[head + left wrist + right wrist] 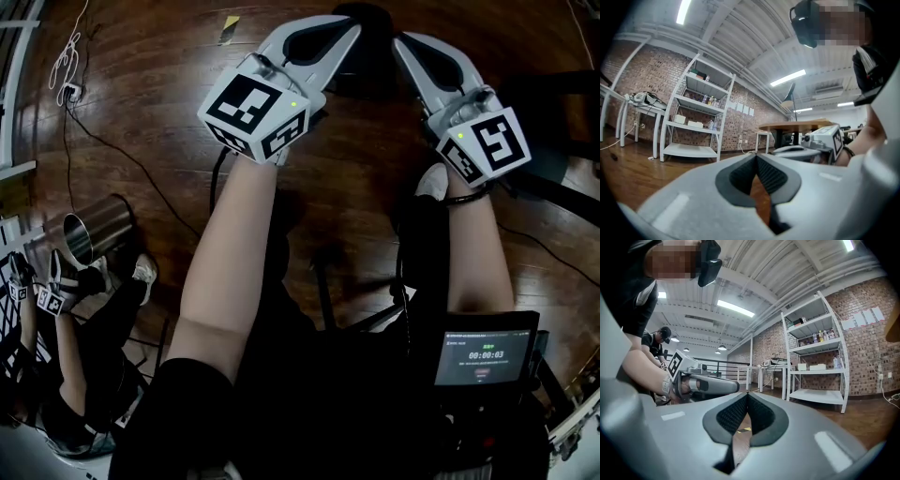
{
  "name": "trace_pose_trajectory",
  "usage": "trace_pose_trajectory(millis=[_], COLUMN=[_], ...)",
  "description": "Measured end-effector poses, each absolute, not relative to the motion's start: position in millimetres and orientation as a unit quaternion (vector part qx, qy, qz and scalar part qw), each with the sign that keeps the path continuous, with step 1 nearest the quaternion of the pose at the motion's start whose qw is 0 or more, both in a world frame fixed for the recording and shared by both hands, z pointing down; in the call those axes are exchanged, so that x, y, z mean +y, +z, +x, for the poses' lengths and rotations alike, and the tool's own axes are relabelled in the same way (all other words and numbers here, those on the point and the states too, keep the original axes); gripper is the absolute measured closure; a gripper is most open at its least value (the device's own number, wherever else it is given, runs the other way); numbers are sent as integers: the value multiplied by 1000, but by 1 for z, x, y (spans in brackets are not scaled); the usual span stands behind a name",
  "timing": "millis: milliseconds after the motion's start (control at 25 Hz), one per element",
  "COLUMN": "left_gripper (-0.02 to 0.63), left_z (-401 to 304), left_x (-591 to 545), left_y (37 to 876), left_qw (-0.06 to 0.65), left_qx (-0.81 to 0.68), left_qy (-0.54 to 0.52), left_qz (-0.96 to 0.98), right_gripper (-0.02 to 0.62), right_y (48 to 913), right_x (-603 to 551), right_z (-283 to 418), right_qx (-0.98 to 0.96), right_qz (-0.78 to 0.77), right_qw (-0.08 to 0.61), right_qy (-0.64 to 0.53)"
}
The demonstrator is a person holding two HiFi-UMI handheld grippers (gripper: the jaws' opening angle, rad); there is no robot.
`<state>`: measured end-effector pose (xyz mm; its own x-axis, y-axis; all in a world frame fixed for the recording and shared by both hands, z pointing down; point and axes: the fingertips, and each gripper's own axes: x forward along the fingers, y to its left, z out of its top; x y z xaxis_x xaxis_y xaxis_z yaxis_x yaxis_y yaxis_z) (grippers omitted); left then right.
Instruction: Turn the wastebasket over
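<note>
The wastebasket is a shiny metal cylinder on the wooden floor at the far left of the head view, its open mouth turned toward me. It shows in neither gripper view. My left gripper and my right gripper are held out level side by side, far to the right of the basket. On each gripper the jaw tips touch and nothing is between them. In the left gripper view, the left gripper is shut. The right gripper is likewise shut in the right gripper view.
Another person sits at the lower left beside the basket, holding marker cubes. Black cables run across the floor. A white shelf rack stands against the brick wall, with tables nearby. A dark stand is at the right.
</note>
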<state>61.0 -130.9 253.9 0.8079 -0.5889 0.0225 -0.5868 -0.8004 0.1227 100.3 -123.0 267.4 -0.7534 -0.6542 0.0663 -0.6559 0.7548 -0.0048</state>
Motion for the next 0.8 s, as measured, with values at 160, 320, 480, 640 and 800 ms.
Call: trace_pose_trajectory(millis=[160,320,480,640,800], left_gripper=[606,606,606,606,606], left_z=[60,60,66,62,56], left_x=[-153,-171,-183,-188,-193], left_y=[258,260,253,256,263], left_qw=[59,58,54,52,61], left_qx=[-314,-316,-315,-316,-320], left_qy=[-1,4,11,15,13], left_qz=[948,947,947,947,945], right_gripper=[586,586,586,586,586], right_y=[270,270,264,271,285], right_x=[-146,-167,-190,-201,-204], right_z=[97,98,111,117,114], right_qx=[-939,-938,-936,-933,-932], right_qz=[343,344,350,355,357], right_qw=[32,26,22,20,24], right_qy=[13,24,34,50,65])
